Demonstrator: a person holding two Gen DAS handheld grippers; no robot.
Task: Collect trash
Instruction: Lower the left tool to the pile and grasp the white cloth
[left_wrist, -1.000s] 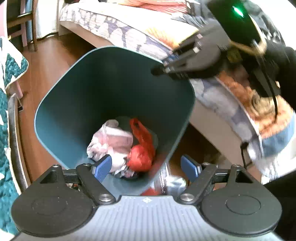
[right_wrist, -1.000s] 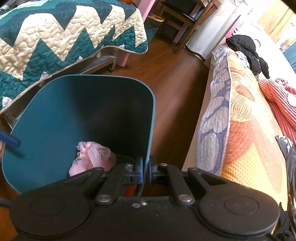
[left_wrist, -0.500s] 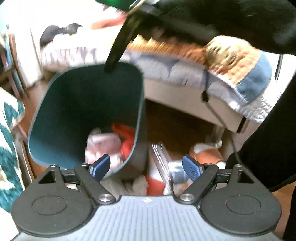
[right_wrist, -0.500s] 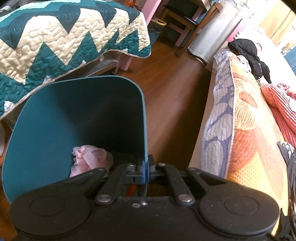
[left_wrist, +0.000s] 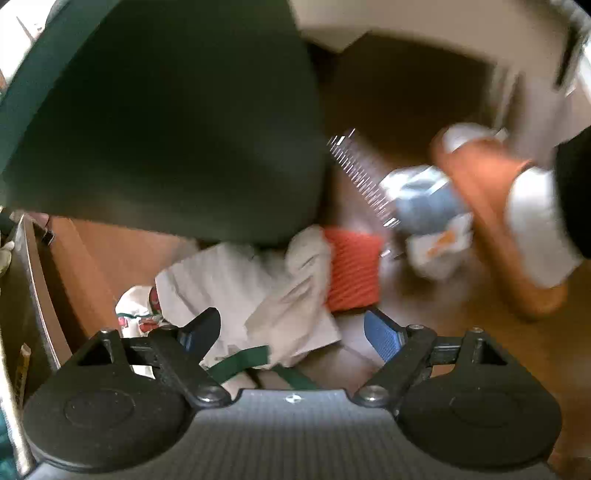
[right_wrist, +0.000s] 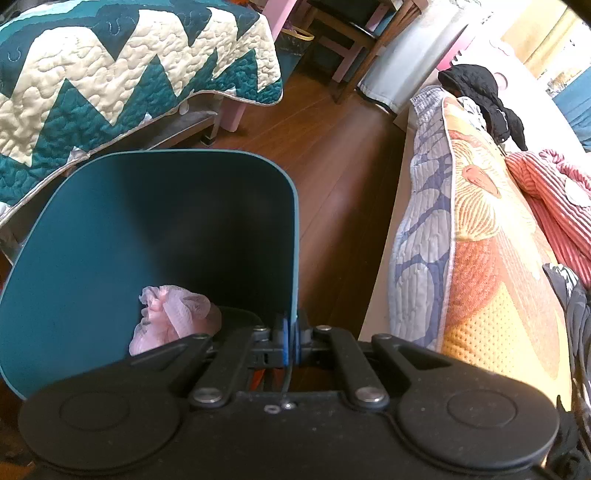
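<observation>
Left wrist view: my left gripper (left_wrist: 291, 332) hangs with its fingers wide and empty over the white crumpled paper (left_wrist: 236, 291) at lower centre; a red ridged wrapper (left_wrist: 352, 273) lies just right of it, and the teal bin (left_wrist: 166, 122) fills the upper left. To grip well, I would centre the paper between the pads and avoid the green strap (left_wrist: 240, 363). Right wrist view: my right gripper (right_wrist: 290, 341) is pinched onto the bin's rim, steadying it. Compared with a second ago, the left camera has dropped from the bin's mouth to the floor litter.
</observation>
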